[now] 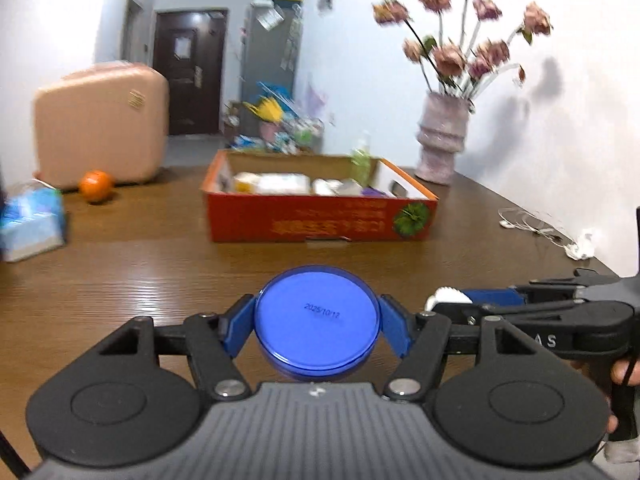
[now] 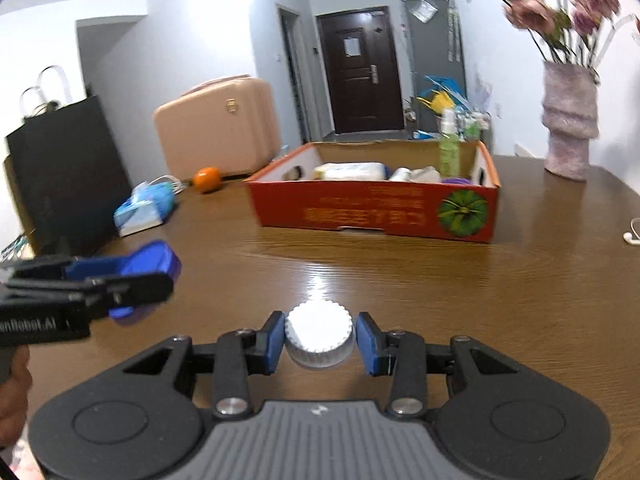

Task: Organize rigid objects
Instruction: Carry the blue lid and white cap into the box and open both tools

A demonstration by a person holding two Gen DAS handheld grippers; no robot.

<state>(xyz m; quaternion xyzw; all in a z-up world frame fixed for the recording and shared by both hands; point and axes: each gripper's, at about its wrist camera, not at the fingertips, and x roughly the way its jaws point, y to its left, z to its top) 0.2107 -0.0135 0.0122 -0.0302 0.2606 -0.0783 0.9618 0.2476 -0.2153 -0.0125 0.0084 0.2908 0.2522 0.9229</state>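
Observation:
My left gripper (image 1: 317,322) is shut on a round blue jar (image 1: 316,320) with a date printed on its flat end, held above the wooden table (image 1: 140,272). It also shows in the right wrist view (image 2: 148,276), at the left. My right gripper (image 2: 320,340) is shut on a white ribbed-cap container (image 2: 319,335); it also shows at the right of the left wrist view (image 1: 448,298). A red cardboard box (image 1: 320,220) (image 2: 376,212) stands ahead on the table, open-topped, holding white packets and a green spray bottle (image 2: 449,148).
A pink vase with dried flowers (image 1: 440,140) stands at the back right by the wall. An orange (image 1: 95,186), a blue tissue pack (image 1: 32,224) and a pink suitcase (image 1: 100,124) are at the left. White earphones (image 1: 560,236) lie at the right edge.

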